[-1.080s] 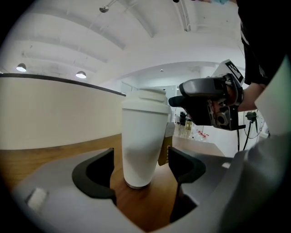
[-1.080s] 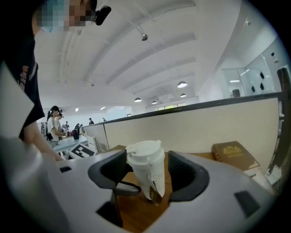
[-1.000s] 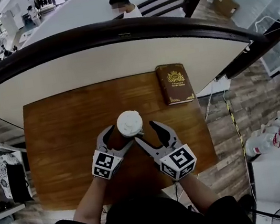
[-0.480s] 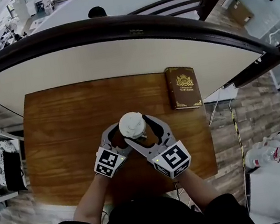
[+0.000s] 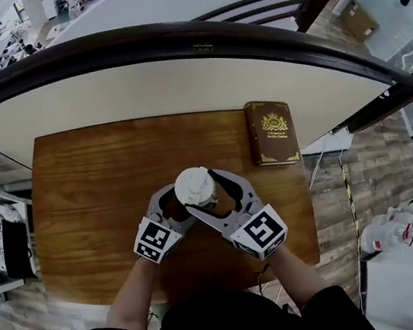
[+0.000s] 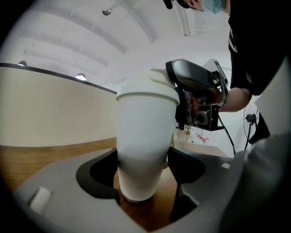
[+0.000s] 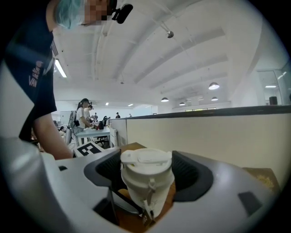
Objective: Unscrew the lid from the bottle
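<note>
A white bottle with a white flip lid stands upright on the wooden table, near its front middle. My left gripper is shut on the bottle's lower body, with a pad against each side in the left gripper view. My right gripper reaches in from the right at lid height. Its jaws have opened wider within the last second. They now straddle the lid at their widest, and I see no pad pressing on it. The lid sits fully down on the bottle.
A brown book with a gold crest lies at the table's far right edge. A curved white counter with a dark rail runs behind the table. The table's right edge is close to my right hand.
My right gripper has swung left from beside the bottle, so its jaws now sit either side of the lid. The left gripper and the bottle have stayed put.
</note>
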A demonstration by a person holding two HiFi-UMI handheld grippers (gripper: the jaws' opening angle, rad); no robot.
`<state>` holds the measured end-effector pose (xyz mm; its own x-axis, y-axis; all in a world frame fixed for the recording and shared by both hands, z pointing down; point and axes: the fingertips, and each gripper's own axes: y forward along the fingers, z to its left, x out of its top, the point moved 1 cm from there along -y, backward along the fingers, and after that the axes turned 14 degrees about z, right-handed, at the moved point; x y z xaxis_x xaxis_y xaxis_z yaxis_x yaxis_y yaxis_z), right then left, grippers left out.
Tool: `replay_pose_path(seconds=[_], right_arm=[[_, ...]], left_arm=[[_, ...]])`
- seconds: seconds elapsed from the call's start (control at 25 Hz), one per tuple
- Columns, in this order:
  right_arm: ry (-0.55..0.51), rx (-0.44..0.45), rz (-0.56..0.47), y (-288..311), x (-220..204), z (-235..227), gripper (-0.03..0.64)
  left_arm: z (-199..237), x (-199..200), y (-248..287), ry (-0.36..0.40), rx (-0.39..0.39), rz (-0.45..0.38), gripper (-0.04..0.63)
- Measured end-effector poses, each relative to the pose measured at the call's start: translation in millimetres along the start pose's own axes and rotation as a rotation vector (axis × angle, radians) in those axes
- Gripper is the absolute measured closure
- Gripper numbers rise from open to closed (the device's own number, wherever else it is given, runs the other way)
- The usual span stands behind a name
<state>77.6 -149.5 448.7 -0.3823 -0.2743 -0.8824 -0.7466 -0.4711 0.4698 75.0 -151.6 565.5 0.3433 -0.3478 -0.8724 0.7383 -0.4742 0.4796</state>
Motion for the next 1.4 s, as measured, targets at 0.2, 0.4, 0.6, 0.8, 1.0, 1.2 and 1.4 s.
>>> replay_pose_path(seconds=[0.2,0.4,0.6,0.8,1.0,1.2,1.4], right_arm=[[-0.052,0.17,-0.03,-5.6,4.6,-1.7,0.282],[-0.083,0.257,0.015,-13.3,-1.0,-10.1,0.282],[-0.186,0.355,0.03,-13.0,1.6,-3.4,0.282],[-0.35,0.484,0.065,-9.7,3.6,3.1,0.283],[-0.272,0.481,0.077,-9.7,1.8,-2.7,0.282],[-0.054,0.26,-0.009,-21.0,0.0,-9.7,0.282],[0.073,0.088,-0.063,-26.5,-0.2,-4.5,0.282]], left_arm=[[-1.7,0.2,0.2,0.036,-0.014,0.001,0.245],[-1.9,2.7,2.0,0.064,-0.023,0.0,0.249],[-3.4,0.3,-0.5,0.073,-0.029,0.01,0.25],[-1.7,-2.0,-2.4,0.08,-0.045,0.015,0.25],[-1.7,-2.8,-2.5,0.064,-0.034,0.01,0.25],[-1.1,-2.6,-2.6,0.052,-0.006,0.01,0.25],[-1.1,-3.4,-2.3,0.042,0.009,0.017,0.25]])
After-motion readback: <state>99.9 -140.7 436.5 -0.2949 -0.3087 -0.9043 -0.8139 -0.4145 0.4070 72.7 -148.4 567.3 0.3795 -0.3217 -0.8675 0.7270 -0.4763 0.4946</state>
